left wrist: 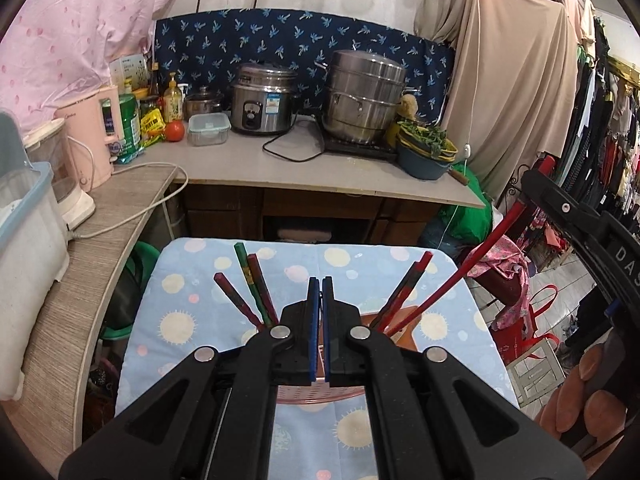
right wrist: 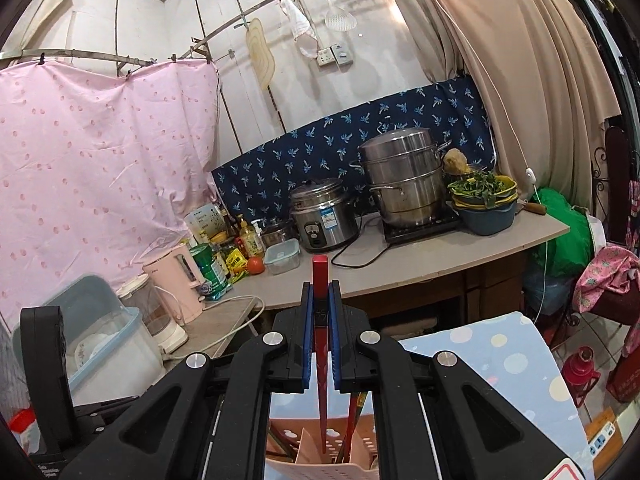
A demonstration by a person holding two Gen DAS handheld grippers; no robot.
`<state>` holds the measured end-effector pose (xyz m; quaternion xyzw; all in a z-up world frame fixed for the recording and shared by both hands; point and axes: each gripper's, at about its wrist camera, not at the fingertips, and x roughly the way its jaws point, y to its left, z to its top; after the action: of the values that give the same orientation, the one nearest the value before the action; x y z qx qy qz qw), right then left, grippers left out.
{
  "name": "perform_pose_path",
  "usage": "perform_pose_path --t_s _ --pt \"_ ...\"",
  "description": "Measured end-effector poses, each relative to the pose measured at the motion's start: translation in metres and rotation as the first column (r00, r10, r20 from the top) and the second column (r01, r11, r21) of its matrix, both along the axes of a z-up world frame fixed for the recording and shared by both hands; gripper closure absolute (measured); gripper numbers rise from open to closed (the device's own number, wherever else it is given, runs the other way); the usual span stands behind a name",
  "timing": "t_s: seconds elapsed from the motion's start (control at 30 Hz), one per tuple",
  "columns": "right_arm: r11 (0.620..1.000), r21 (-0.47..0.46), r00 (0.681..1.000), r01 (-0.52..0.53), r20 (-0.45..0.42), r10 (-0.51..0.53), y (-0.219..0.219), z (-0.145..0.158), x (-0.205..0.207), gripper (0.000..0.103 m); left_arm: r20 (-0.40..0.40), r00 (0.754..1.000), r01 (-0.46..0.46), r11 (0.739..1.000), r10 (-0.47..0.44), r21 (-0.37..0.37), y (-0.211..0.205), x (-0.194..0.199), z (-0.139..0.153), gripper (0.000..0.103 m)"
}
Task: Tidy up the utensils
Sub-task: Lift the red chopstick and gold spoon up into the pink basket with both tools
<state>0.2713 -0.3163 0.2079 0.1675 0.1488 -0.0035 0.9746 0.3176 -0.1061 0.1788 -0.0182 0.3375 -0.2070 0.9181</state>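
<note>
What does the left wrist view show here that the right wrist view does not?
Left wrist only: the left tool shut and empty, and several chopsticks leaning out of the pink holder. Right wrist only: the right tool shut on a red chopstick, and a cutting board hanging on the wall. Both: rice cooker, steamer pot, spotted cloth.

Chopsticks (left wrist: 256, 292) (fanned) crowding holder (right wrist: 320, 452)
</note>
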Motion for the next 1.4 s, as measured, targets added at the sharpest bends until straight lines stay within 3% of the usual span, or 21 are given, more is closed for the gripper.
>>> perform_pose_path --t_s 0.3,0.73,1.4 --pt "1.000 0.012 0.997 -0.004 -0.083 0.005 0.003 -0.036 0.016 0.096 -0.057 0.998 -0.006 1.000 0.007 0.021 -0.002 0.011 -0.029 0.102" --pt "1.000 -0.004 0.987 -0.016 -0.162 0.015 0.013 -0.063 0.024 0.096 -0.040 0.999 -0.007 1.000 0.008 0.028 -0.006 0.010 -0.030 0.102" --pt "0.999 -0.008 0.986 -0.032 -0.165 0.030 0.019 -0.060 -0.003 0.092 0.010 1.000 -0.024 0.999 0.023 0.043 -0.004 -0.005 -0.022 0.102"
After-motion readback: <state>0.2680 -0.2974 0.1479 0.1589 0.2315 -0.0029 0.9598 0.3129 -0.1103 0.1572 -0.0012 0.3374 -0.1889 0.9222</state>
